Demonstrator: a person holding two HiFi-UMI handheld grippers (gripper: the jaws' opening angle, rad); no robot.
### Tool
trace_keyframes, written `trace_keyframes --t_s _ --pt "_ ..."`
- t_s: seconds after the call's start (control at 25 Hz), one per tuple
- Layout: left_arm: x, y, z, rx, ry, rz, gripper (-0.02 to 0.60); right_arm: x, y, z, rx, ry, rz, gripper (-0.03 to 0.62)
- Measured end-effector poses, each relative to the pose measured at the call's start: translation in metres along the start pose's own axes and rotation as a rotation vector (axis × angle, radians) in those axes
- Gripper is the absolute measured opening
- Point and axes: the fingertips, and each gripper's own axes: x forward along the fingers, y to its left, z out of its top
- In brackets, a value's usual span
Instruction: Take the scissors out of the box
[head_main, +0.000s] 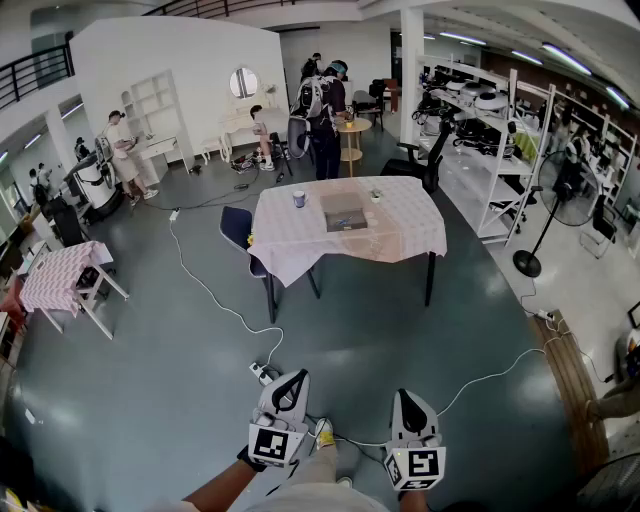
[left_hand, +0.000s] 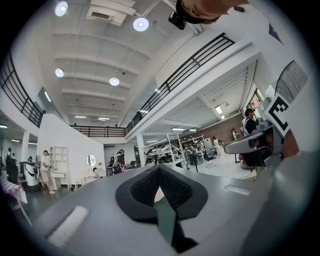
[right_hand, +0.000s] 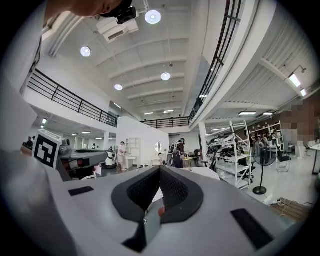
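Left gripper (head_main: 292, 385) and right gripper (head_main: 410, 405) are both pinched closed, nothing in them. The box (head_main: 345, 212) sits on the table (head_main: 400, 225), way out ahead.

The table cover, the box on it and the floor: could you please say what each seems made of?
Table cover: apparently fabric, pale, finely checked, matte; it hangs in soft folds.
Box: possibly clear plastic, as the cloth seems to show through, but too small to be sure.
Floor: hard, smooth grey-green coating with a slight sheen.
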Motion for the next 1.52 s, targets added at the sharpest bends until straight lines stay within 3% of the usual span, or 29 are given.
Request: trace_keyframes --t_s 0.32,0.52,1.0,1.24,1.52 --pt "0.002 0.000 -0.004 0.009 0.014 -0.039 0.003 0.006 0.006 0.001 -0.017 0.008 -0.001 0.003" --pt "0.004 0.007 0.003 0.034 0.000 -0.018 0.003 0.015 0.009 0.010 -0.043 -0.015 0.015 0.003" --pt "-0.013 0.023 0.008 -0.001 -0.014 0.022 0.006 0.019 0.013 0.019 -0.043 -0.025 0.034 0.003" --pt "-0.018 0.014 0.012 0.034 -0.032 -0.006 0.048 0.013 0.010 0.015 -0.042 -0.021 0.035 0.035" --pt "-0.014 0.015 0.016 -0.018 -0.031 -0.023 0.129 0.012 0.009 0.019 -0.057 -0.027 0.032 0.100"
